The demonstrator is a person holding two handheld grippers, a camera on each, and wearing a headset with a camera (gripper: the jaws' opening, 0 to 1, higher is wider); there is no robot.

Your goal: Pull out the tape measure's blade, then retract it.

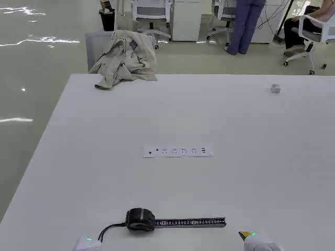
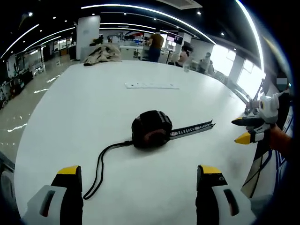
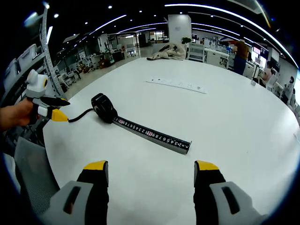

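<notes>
A black tape measure (image 1: 140, 219) lies on the white table (image 1: 172, 115) near its front edge, its dark blade (image 1: 191, 223) drawn out to the right and lying flat. A black wrist cord trails from its left side. In the left gripper view the case (image 2: 151, 130) sits ahead of my open left gripper (image 2: 140, 176), nothing between the jaws. In the right gripper view the blade (image 3: 152, 134) runs to its tip just ahead of my open right gripper (image 3: 150, 169), with the case (image 3: 103, 107) farther left. Both grippers' tips peek in at the head view's bottom edge, left (image 1: 86, 242) and right (image 1: 256, 240).
A white power strip (image 1: 178, 151) lies mid-table. A beige jacket (image 1: 124, 58) is draped over a chair at the far edge. A small crumpled object (image 1: 275, 89) sits far right. People and office chairs stand beyond the table.
</notes>
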